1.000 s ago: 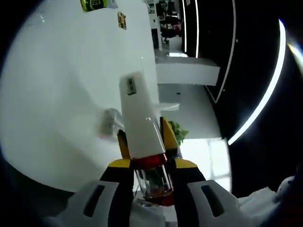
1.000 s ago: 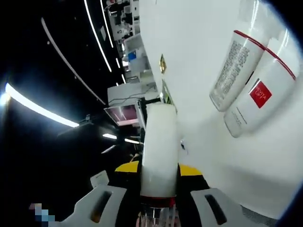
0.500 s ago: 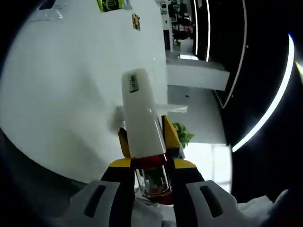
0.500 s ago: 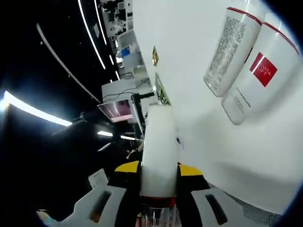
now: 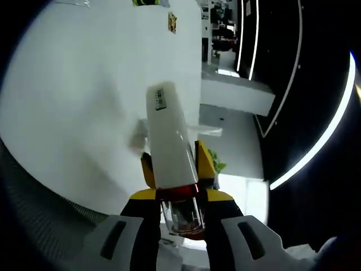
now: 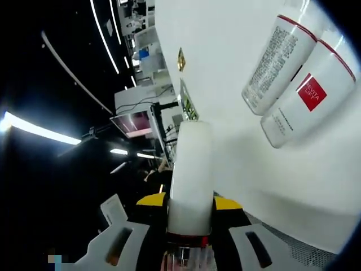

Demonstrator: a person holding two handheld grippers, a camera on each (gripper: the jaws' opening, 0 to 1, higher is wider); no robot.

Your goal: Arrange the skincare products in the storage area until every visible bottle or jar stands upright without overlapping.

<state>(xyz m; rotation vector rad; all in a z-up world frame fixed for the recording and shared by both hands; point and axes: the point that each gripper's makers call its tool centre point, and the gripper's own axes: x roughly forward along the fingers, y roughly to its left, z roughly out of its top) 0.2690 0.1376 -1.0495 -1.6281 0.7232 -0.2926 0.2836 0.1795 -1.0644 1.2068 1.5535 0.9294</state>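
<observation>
Two white tubes are gripped: the left gripper (image 5: pixel 174 175) jaws clamp one tube (image 5: pixel 168 144) at centre frame, white table (image 5: pixel 84 96) filling upper left. The right gripper (image 6: pixel 190 200) jaws pinch another tube (image 6: pixel 190 175); two bottles (image 6: pixel 293 84) stand touching, upper right.

A white tube (image 6: pixel 190 179) with a red band near its clear cap is clamped between the jaws of the right tool (image 6: pixel 190 217). Beyond it, two white bottles with red bands (image 6: pixel 293 79) are seen standing side by side, touching, on the white bench (image 6: pixel 225 73). A small yellow sticker (image 6: pixel 181 58) is stuck to the bench farther off.
</observation>
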